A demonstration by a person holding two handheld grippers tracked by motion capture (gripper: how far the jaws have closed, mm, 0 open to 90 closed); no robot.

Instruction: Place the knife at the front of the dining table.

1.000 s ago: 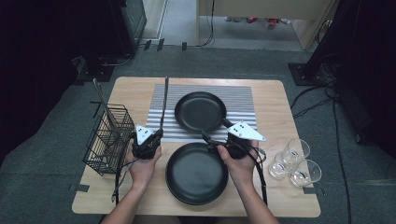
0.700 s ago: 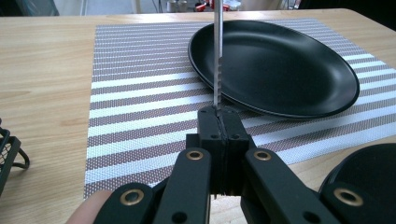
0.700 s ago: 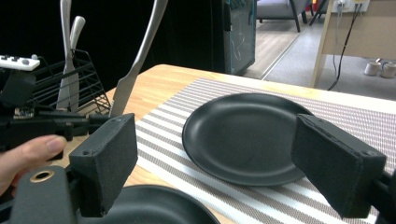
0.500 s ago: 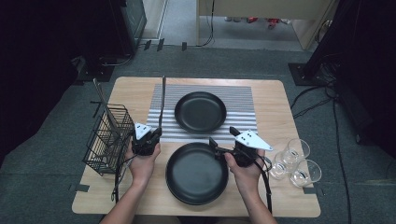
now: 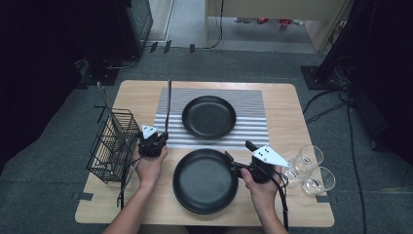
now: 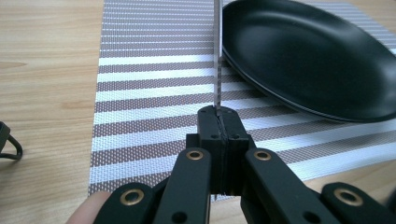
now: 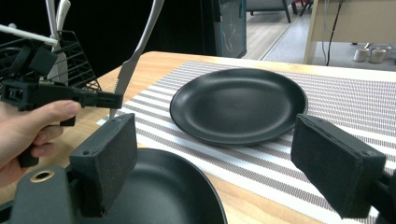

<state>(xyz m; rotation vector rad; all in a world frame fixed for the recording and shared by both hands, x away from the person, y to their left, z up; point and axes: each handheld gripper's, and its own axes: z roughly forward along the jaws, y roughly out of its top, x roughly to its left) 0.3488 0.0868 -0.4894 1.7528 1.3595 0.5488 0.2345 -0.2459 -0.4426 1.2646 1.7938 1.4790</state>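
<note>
My left gripper is shut on the serrated blade of a table knife, which slants up and away over the left edge of the striped placemat. A black plate lies on the mat just right of the knife. A second black plate rests on the bare wood nearer me. My right gripper is open at that near plate's right rim, with nothing between its pads. In the right gripper view the left gripper holds the knife.
A black wire basket with utensils standing in it sits at the table's left edge, close to my left hand. Three clear glasses cluster at the right edge, beside my right hand. Cables trail from both grippers toward me.
Both hands have drawn back toward me. The right gripper has gone from the far plate's near rim to the near plate's right rim. The knife has come back with the left gripper.
</note>
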